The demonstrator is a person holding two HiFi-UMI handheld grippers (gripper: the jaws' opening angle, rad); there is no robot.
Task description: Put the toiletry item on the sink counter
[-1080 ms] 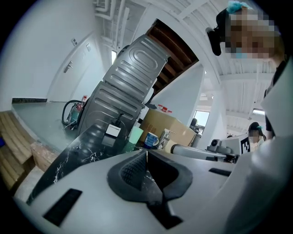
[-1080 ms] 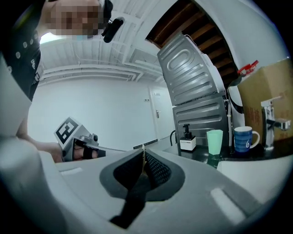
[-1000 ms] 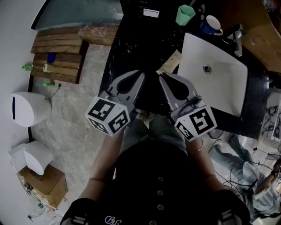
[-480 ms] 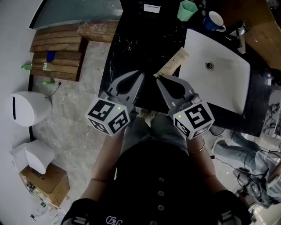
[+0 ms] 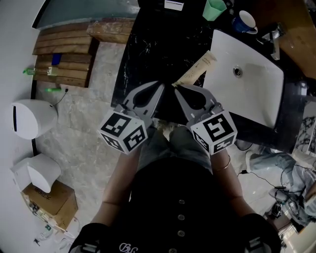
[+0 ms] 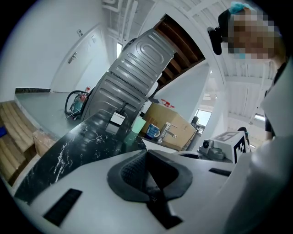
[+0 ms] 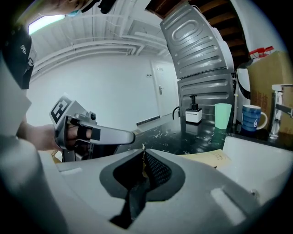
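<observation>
A tan toiletry tube (image 5: pixel 197 69) lies slanted on the black marble counter (image 5: pixel 148 54), just left of the white sink (image 5: pixel 256 106). My right gripper (image 5: pixel 174 88) meets the tube's near flat end. In the right gripper view its jaws (image 7: pixel 143 151) are closed with a thin tan sliver between the pads, and the tube (image 7: pixel 210 157) stretches away to the right. My left gripper (image 5: pixel 160 85) hovers beside it over the counter's front edge, shut with nothing in it (image 6: pixel 146 153).
A green cup (image 5: pixel 214 10), a blue mug (image 5: pixel 245 22) and a faucet (image 5: pixel 275 37) stand at the back of the sink. A small white box (image 5: pixel 173 5) sits at the counter's far end. Wooden slats (image 5: pixel 64 54) and white bins (image 5: pixel 29 121) are on the floor to the left.
The right gripper has edged a little left, toward the left gripper, with the tube's end staying at its tip. The left gripper has hardly moved.
</observation>
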